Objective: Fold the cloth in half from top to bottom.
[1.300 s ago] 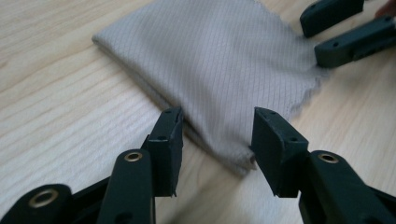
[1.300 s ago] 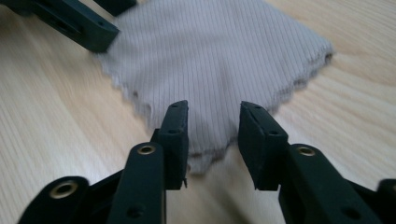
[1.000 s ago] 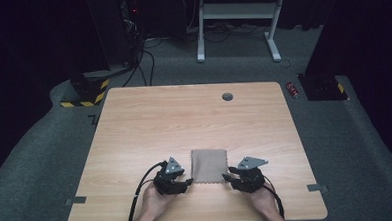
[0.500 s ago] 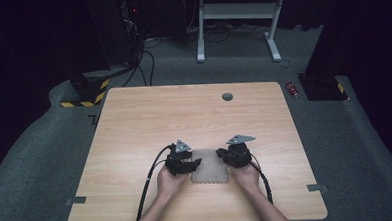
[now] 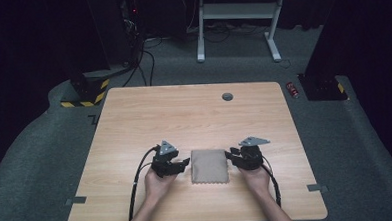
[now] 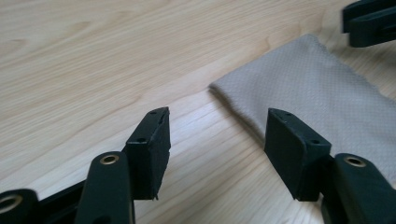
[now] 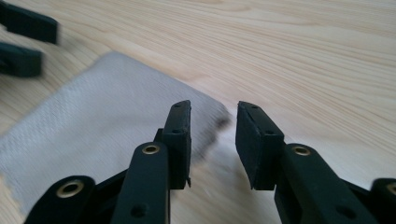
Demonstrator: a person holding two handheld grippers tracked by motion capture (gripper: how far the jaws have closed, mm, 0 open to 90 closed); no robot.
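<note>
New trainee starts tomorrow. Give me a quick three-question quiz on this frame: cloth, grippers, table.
1. True or false: the folded cloth lies flat on the table, between the left gripper and the right gripper.
2. Which gripper's jaws are shut on the cloth? A) left B) right C) neither
3. Fill in: the small dark round thing sits near the table's ____ edge.

Key: 1 true. 2 C, both stand open with nothing between the pads. 3 far.

Dim lab — lone wooden table, floor cables, hazard-striped base
</note>
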